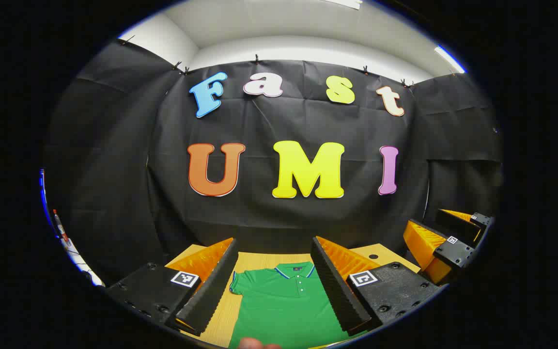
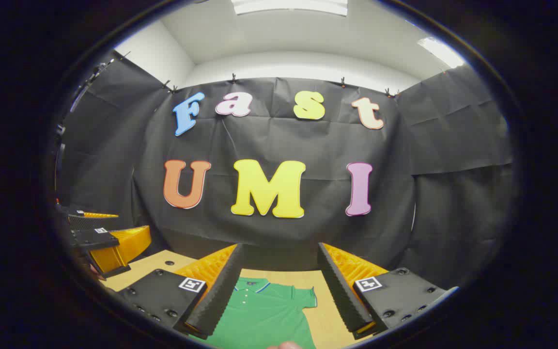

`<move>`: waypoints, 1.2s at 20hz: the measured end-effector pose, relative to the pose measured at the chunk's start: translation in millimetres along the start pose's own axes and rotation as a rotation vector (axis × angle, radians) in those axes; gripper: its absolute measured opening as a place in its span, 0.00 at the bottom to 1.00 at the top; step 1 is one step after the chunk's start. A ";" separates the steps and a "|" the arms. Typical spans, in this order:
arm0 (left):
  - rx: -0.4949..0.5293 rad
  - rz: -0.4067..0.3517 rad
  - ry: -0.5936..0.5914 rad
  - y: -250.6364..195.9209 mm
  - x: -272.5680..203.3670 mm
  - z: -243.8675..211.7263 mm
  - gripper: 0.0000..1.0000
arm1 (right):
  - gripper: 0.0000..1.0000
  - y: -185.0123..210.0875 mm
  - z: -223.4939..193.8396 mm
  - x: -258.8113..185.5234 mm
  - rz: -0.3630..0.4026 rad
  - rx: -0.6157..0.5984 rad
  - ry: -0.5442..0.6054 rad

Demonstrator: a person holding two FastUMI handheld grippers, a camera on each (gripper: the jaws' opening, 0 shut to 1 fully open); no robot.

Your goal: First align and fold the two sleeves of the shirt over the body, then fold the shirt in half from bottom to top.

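Tabletop (image 1: 221,320) bears green shirt (image 1: 284,310) below both spread hand-held grippers (image 1: 274,281) (image 2: 276,286).

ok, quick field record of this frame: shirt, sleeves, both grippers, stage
shirt: green polo, lying flat on the wooden table, collar toward the wall
sleeves: both spread out, unfolded
left hand-held gripper: open, above the shirt, not touching
right hand-held gripper: open, above the shirt, not touching
stage: no fold made yet
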State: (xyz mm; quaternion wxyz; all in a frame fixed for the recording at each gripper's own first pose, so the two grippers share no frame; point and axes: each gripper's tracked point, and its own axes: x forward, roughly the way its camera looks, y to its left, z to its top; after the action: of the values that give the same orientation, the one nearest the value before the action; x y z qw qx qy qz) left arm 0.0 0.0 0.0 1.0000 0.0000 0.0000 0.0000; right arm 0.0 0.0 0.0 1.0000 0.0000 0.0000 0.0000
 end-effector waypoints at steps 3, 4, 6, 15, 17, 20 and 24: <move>-0.003 0.009 0.003 -0.9 0.0 -0.3 0.96 | 0.94 -1.9 3.8 6.1 0.012 -0.009 -0.001; -0.003 0.010 0.003 -2.2 2.1 -1.1 0.97 | 0.94 -1.5 5.9 6.9 0.015 -0.009 -0.003; 0.002 0.010 0.000 -2.6 7.4 1.3 0.97 | 0.94 -1.8 6.3 8.9 0.019 -0.014 -0.006; 0.004 0.005 -0.008 -13.8 20.9 -1.4 0.97 | 0.94 -25.5 4.6 21.0 -0.006 -0.010 0.008; 0.002 0.001 0.000 -16.5 22.8 -3.1 0.97 | 0.94 -29.4 2.0 22.4 -0.011 -0.013 0.016; 0.006 -0.006 0.007 -22.3 25.2 -6.3 0.97 | 0.94 -34.3 -0.1 24.6 -0.020 -0.009 0.022; 0.001 -0.011 0.017 -26.7 27.9 -10.3 0.96 | 0.95 -34.6 -6.2 29.9 -0.002 -0.007 0.039</move>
State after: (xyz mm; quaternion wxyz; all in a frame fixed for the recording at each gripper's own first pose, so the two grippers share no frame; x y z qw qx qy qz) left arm 27.9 -26.7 -10.3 0.9999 0.0006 0.0087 -0.0056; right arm 29.9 -34.6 -6.2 0.9998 -0.0033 0.0196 -0.0011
